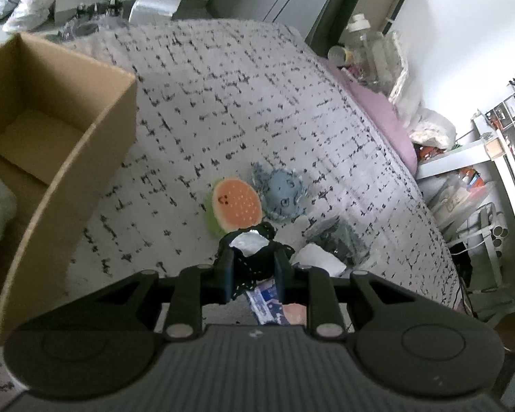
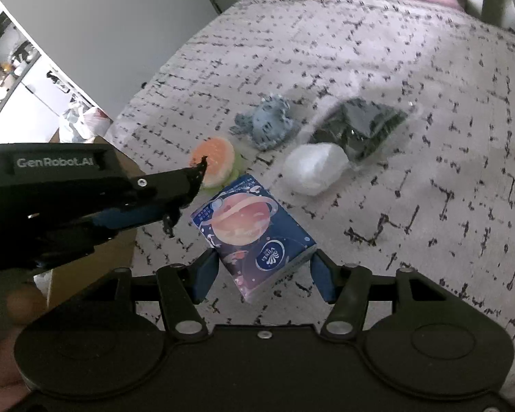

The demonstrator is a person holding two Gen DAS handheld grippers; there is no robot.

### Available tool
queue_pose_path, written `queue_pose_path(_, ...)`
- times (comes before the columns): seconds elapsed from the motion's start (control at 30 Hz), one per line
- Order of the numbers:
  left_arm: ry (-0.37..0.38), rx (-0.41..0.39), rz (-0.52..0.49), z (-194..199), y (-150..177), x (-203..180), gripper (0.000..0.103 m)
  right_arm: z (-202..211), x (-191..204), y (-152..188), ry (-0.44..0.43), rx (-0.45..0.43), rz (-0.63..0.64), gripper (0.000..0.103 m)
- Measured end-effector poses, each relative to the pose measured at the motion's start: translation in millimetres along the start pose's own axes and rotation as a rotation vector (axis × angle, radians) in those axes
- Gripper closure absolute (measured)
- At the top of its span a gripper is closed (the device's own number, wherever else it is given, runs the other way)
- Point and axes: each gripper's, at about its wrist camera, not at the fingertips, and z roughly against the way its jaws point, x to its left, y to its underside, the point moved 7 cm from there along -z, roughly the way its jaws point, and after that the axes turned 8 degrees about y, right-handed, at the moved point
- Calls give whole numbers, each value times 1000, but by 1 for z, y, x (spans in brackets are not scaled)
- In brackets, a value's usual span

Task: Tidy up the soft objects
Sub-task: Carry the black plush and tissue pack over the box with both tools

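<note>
With the left claw point(image 1: 253, 267) clamped on black lace point(image 1: 254, 240), carry it level over the box point(image 1: 68, 158); right claw point(image 2: 262, 274) gapes round the tissues point(image 2: 254, 233).

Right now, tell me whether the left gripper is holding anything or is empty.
Holding. The left gripper is shut on a black lacy cloth with a white patch, bunched between its fingers above the patterned bedspread.

bed centre: bare patterned blanket point(image 1: 223, 103) between cardboard box point(image 1: 86, 130) and toy cluster, open | left: box wall blocks | ahead of right gripper point(image 2: 262, 274): tissue pack point(image 2: 254, 230) between its spread fingers | beyond: watermelon plush point(image 2: 216, 164), blue plush point(image 2: 267, 127), white bundle point(image 2: 312, 168), dark bag point(image 2: 360, 130) close together | left gripper point(image 2: 175, 192) crosses from left
</note>
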Motion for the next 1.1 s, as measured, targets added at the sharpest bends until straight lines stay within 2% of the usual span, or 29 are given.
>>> queue_pose_path(0.5,-5,-96,-70,63,-17,-5,80,40,21,-14,-61,-146,-15,46)
queue_pose_path(1.1,-50,-179,-111,122,-39,18,80,79,46,-32,-96,-266,-19,46)
